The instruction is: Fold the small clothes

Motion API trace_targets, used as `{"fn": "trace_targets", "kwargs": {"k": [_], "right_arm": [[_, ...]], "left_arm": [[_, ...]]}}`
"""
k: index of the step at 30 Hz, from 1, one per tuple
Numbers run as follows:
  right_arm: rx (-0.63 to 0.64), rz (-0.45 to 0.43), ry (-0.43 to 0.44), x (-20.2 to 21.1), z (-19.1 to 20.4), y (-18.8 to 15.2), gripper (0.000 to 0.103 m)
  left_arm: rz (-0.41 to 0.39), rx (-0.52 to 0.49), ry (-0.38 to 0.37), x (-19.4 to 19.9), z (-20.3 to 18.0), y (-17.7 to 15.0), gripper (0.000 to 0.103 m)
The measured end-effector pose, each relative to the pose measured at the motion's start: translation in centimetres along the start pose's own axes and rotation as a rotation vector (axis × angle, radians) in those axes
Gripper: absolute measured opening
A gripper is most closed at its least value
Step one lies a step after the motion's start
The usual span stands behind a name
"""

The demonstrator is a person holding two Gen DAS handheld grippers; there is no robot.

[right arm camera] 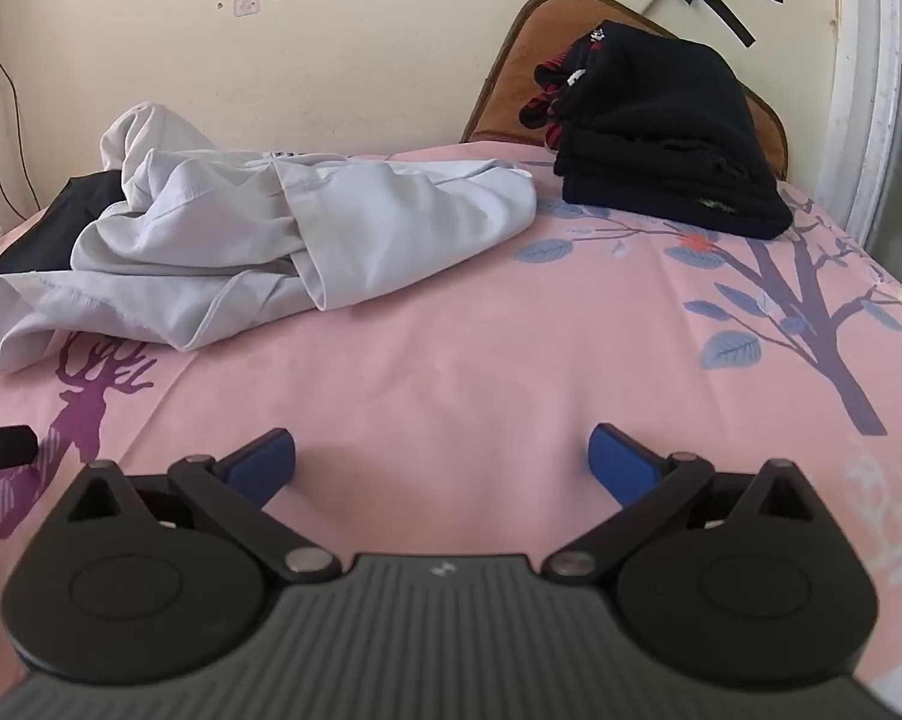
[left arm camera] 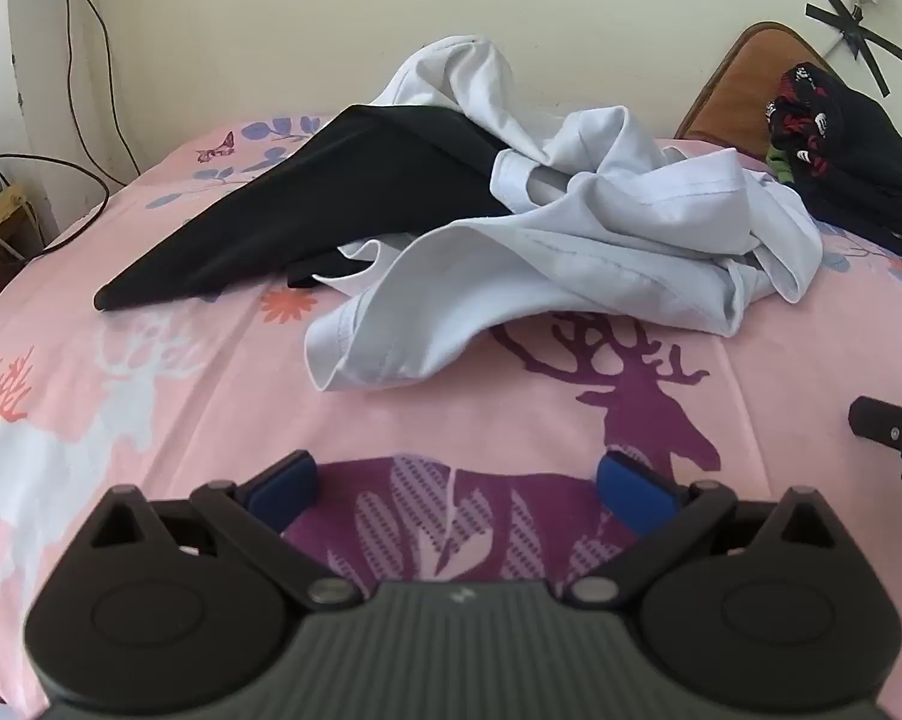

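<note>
Two loose clothes are seen in a heap on the pink bed sheet (left arm camera: pixel 181 396), near the wall. One is a white shirt (left arm camera: pixel 571 252), all crumpled, with folds and a hem that curls up at the front. One is a black cloth (left arm camera: pixel 307 204), pulled into a long point that lies flat on the sheet. Part of the black cloth is hidden under the white shirt, so its full shape cannot be told. A neat stack of dark folded clothes (right arm camera: pixel 667 144) is seen further right, well apart from the heap, and a brown board (right arm camera: pixel 529 54) is partly hidden behind it.

The left gripper (left arm camera: pixel 457 480) is held over the purple deer print (left arm camera: pixel 631 396), its blue fingers (left arm camera: pixel 289 483) wide apart with nothing between them. The right gripper (right arm camera: pixel 442 462) is held over bare sheet, spread just as wide and holding nothing. Only a small black bit of each gripper is caught at the edge of the other view.
</note>
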State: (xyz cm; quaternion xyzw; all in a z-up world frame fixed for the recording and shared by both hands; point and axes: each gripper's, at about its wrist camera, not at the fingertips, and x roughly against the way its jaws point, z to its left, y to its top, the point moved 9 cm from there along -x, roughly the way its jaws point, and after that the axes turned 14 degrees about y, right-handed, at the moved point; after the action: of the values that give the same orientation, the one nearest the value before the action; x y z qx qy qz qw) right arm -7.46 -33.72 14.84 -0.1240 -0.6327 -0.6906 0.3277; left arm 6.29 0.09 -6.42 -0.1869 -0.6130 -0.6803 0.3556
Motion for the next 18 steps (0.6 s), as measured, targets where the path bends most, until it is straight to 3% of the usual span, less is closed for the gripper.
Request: {"fn": "trace_targets", "kwargs": {"k": [3, 6, 9, 13, 18], "right_arm": [[-0.002, 0.004, -0.005, 0.0, -0.1, 0.1, 0.103], [-0.017, -0.019, 0.011, 0.6, -0.3, 0.1, 0.103], [-0.021, 0.012, 0.048, 0.4, -0.3, 0.6, 0.103], [-0.049, -0.051, 0.131, 1.7, -0.1, 2.4, 0.102], [0.194, -0.097, 0.179, 1.5, 4.8, 7.6, 0.078]], "left_arm": [[-0.03, -0.018, 0.0, 0.0, 0.0, 0.0, 0.103], [-0.11, -0.054, -0.042, 0.2, 0.1, -0.5, 0.103], [-0.088, -0.11, -0.114, 0.6, 0.9, -0.7, 0.103], [-0.024, 0.075, -0.128, 0.3, 6.1, 0.8, 0.103], [-0.035, 0.249, -0.037, -0.5, 12.4, 1.5, 0.102]]}}
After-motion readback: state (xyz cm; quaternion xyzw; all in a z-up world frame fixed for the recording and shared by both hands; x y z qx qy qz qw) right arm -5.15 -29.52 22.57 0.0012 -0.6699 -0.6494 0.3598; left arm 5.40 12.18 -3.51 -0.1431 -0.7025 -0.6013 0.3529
